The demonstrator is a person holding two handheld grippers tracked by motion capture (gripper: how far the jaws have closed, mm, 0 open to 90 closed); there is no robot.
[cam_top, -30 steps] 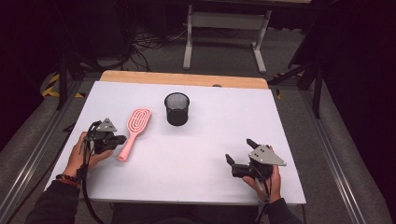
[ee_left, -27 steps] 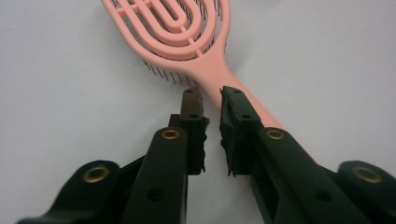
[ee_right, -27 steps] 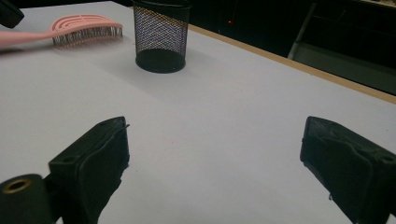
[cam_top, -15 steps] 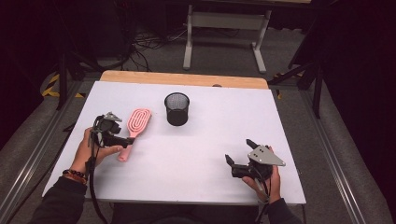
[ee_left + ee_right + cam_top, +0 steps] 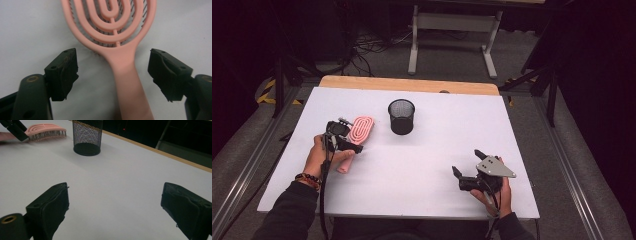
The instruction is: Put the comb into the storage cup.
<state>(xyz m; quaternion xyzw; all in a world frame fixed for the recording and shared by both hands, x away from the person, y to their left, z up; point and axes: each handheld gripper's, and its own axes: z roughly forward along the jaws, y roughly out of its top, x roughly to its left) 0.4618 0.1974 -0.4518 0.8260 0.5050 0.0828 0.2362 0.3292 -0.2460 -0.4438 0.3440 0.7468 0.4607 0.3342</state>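
Left claw (image 5: 113, 72) wide open, jaws just closing slightly, astride pink looped-rib hairbrush (image 5: 117, 42) handle, untouched.

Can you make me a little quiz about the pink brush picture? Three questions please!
1. True or false: the left gripper is squeezing the pink hairbrush.
2. What stands beside the hairbrush on the table? A) a black mesh cup B) a red bowl C) a blue box
3. Fill in: the right gripper has ____ between its jaws.

Key
1. False. Its jaws have just been opening; they stand apart on either side of the handle without touching it.
2. A.
3. Nothing. Its jaws are wide open over bare table.
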